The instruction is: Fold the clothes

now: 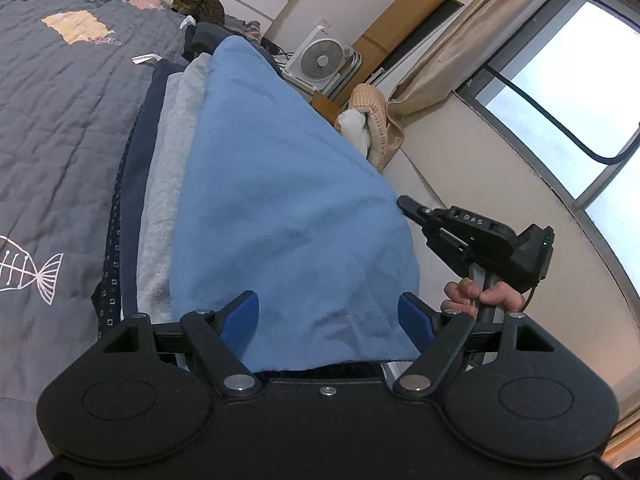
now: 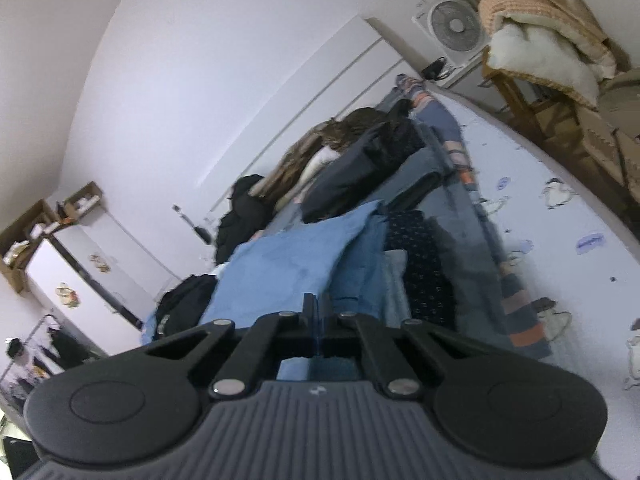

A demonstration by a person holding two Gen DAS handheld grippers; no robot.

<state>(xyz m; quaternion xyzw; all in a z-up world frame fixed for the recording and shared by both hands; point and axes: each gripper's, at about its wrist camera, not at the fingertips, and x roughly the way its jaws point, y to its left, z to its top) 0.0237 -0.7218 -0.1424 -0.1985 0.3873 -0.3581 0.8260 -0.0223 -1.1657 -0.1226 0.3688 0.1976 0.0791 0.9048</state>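
Left hand-held gripper stands wide over soft light-blue cloth. Right hand-held gripper, lettered "DAS", pinches that cloth's edge.

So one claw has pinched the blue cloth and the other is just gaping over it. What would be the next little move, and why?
Probably closing the left gripper on the near edge of the blue cloth. Its blue pads stand wide open either side of the fabric, while the right gripper looks shut on the cloth's edge. A fold likely needs both corners held.
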